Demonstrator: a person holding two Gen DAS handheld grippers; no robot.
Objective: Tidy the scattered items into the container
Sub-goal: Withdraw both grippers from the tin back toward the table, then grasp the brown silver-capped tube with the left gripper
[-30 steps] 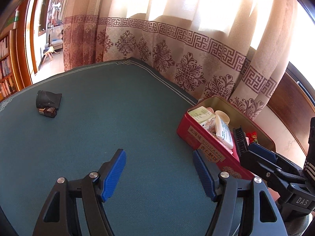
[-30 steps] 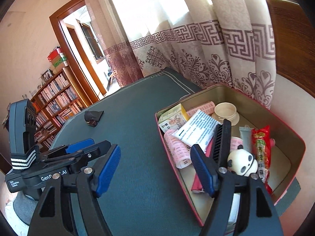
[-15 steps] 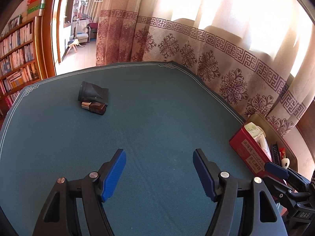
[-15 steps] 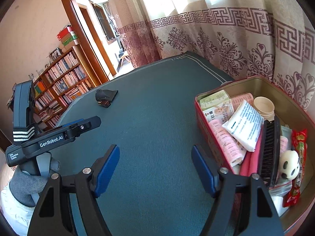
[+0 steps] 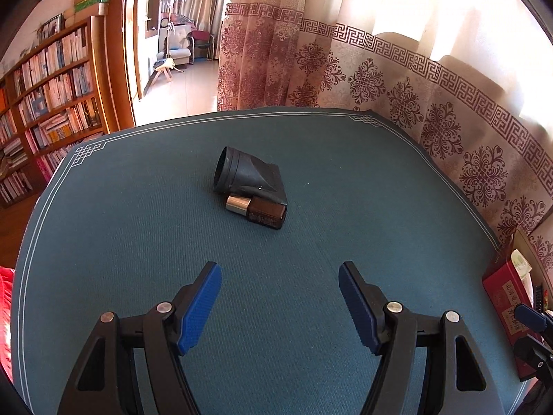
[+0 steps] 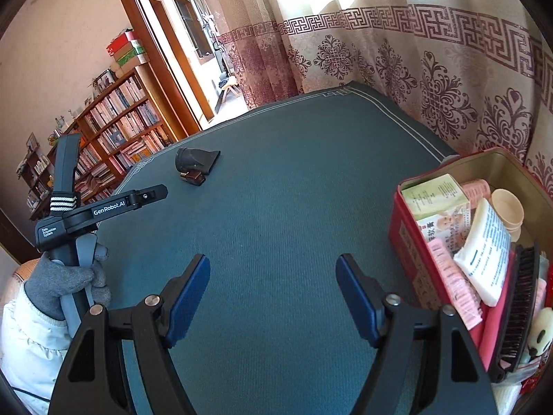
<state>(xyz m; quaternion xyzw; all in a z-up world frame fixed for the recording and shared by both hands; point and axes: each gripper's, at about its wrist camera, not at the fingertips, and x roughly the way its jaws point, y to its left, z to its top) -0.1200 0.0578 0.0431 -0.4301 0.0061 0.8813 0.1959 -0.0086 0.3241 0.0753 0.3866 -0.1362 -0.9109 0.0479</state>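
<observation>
A black funnel-shaped nozzle lies on the green table mat, with a small brown bottle with a silver cap touching its near side. My left gripper is open and empty, facing both from a short distance. In the right wrist view the nozzle and bottle lie far off at the left. My right gripper is open and empty above the mat, left of the red tin container. The tin holds several items, among them a black brush.
The red tin shows at the right edge of the left wrist view. Patterned curtains hang behind the table's far and right edges. Bookshelves and a doorway stand to the left. The left gripper's body and a gloved hand show at the left.
My left gripper has swung left, away from the tin, and now faces the nozzle and bottle from closer. My right gripper has drawn back from above the tin to over the mat.
</observation>
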